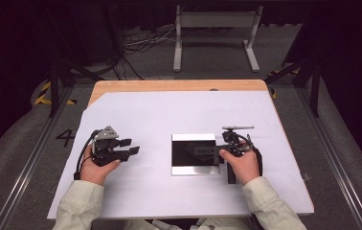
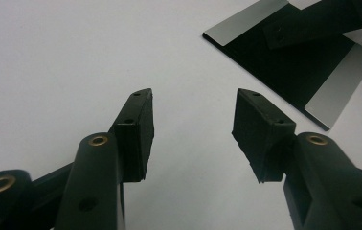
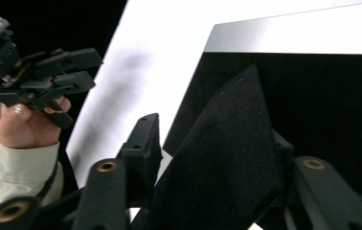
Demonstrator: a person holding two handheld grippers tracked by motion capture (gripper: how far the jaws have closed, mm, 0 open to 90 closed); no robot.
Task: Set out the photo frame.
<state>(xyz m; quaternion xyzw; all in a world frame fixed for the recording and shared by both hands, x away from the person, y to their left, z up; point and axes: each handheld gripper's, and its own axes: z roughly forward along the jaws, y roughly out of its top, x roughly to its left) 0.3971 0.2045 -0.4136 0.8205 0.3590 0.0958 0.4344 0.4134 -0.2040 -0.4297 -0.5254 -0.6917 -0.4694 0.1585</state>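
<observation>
A flat black plate (image 1: pixel 194 154) with silver strips along two sides lies on the white sheet (image 1: pixel 169 115), and a corner of the plate (image 2: pixel 289 62) is in the left gripper view. My right gripper (image 1: pixel 218 150), rolled on its side, reaches over the plate's right edge. One of its fingers (image 2: pixel 308 24) lies across the black surface. In the right gripper view a broad matte black wedge (image 3: pixel 227 143) stands between the jaws of that gripper (image 3: pixel 203 120). Whether the pads press on it is unclear. My left gripper (image 1: pixel 132 146) (image 2: pixel 194 96) hovers open over bare sheet, left of the plate, with nothing between its jaws.
The sheet covers most of a wooden table (image 1: pixel 169 85); its near edge is close to the person's sleeves. A white metal stand (image 1: pixel 215 28) and cables are on the floor beyond the table. Dark frame rails run along both sides.
</observation>
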